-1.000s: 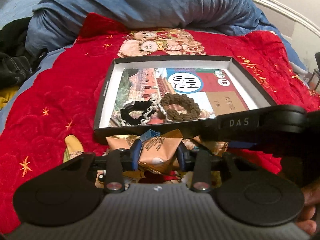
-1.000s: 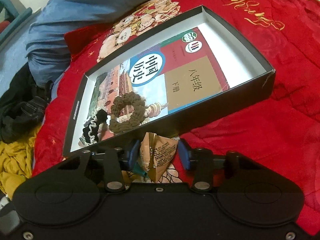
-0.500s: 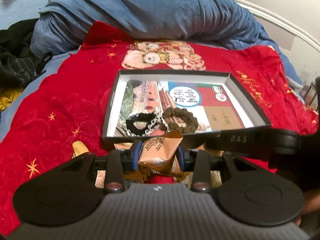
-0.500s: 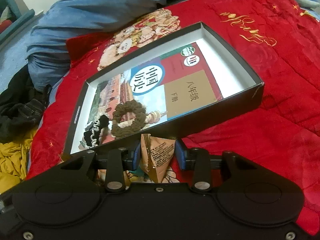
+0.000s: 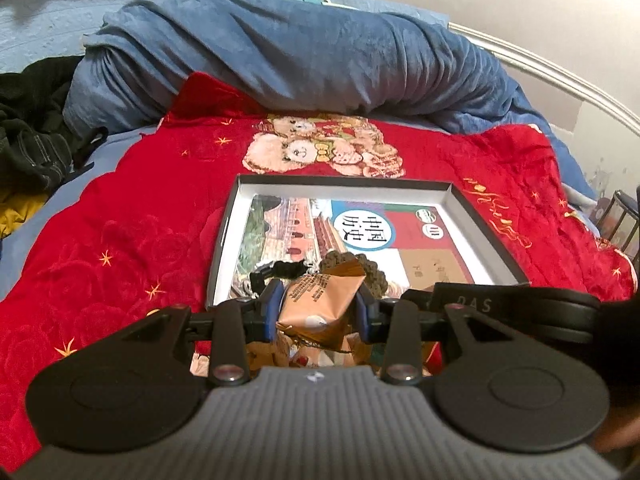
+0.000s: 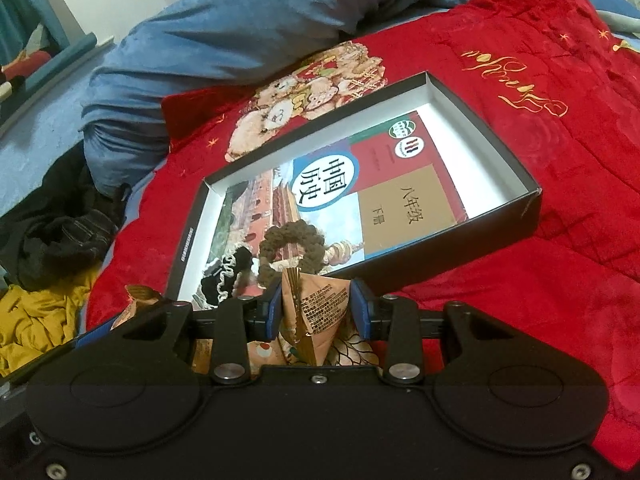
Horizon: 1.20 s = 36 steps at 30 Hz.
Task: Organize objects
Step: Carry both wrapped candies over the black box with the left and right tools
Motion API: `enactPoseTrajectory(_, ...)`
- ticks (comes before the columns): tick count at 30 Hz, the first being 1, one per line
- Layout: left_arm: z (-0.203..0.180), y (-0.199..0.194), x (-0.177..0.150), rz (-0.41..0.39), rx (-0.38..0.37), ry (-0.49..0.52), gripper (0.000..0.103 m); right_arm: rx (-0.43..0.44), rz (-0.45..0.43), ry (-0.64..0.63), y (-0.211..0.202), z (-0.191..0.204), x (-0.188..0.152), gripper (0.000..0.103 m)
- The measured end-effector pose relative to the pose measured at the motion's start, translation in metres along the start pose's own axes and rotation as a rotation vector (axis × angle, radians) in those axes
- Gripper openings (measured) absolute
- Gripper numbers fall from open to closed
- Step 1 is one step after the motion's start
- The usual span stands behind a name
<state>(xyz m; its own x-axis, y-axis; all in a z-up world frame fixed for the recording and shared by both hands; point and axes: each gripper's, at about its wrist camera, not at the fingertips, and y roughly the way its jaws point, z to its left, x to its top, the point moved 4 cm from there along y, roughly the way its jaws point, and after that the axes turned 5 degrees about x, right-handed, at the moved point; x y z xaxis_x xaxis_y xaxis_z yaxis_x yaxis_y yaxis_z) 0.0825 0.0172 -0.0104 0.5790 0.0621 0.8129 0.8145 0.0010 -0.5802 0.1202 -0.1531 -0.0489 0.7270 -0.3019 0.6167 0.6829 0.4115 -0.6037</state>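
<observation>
Left gripper (image 5: 318, 312) is clamped on an orange snack packet (image 5: 320, 304), the blue pads pressed against both of its sides. Right gripper (image 6: 317, 309) is clamped on a second orange packet (image 6: 314, 312), held upright with its crimped seam pointing up; its jaws have just been closing, with the packet between them. Both packets are held just before the near wall of the black box (image 5: 219, 252), which is seen lying open on the red blanket (image 5: 120, 232). More orange packets (image 6: 136, 300) are seen on the blanket below and beside the grippers, outside the box.

Inside the box a textbook (image 6: 400, 184) is laid flat, its cover up. On the near end of the book a brown scrunchie (image 6: 294, 246) and a black scrunchie with a pale trim (image 6: 228, 276) are placed side by side, touching or nearly so.

Behind the box a bear print (image 5: 320, 148) is noted on the blanket, and beyond it a bunched blue duvet (image 5: 280, 60). Dark clothing (image 6: 60, 232) and a yellow cloth (image 6: 36, 320) are piled at the left edge.
</observation>
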Motion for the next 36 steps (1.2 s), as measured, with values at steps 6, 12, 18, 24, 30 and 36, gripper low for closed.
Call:
enactPoseTrajectory(6,0.0,-0.003,0.003,-0.012,-0.02,-0.01,0.041,0.03,-0.025,0.021,-0.007,0.0,0.002,0.034)
enactPoseTrajectory(12,0.001,-0.008,0.008,-0.065,-0.018,-0.005,0.041,0.051,-0.062,0.016,-0.015,0.003,0.006,0.034)
enactPoseTrajectory(18,0.01,-0.014,0.015,-0.102,-0.012,-0.037,0.041,0.089,-0.097,0.017,-0.024,0.005,0.007,0.034)
enactPoseTrajectory(24,0.017,-0.016,0.022,-0.144,0.012,-0.049,0.041,0.115,-0.139,0.006,-0.033,0.008,0.008,0.034)
enactPoseTrajectory(30,0.012,-0.017,0.024,-0.172,-0.028,-0.042,0.041,0.128,-0.156,0.009,-0.033,0.008,0.011,0.034)
enactPoseTrajectory(36,0.012,-0.016,0.026,-0.185,-0.041,-0.046,0.041,0.096,-0.18,0.014,-0.029,0.007,0.019,0.034)
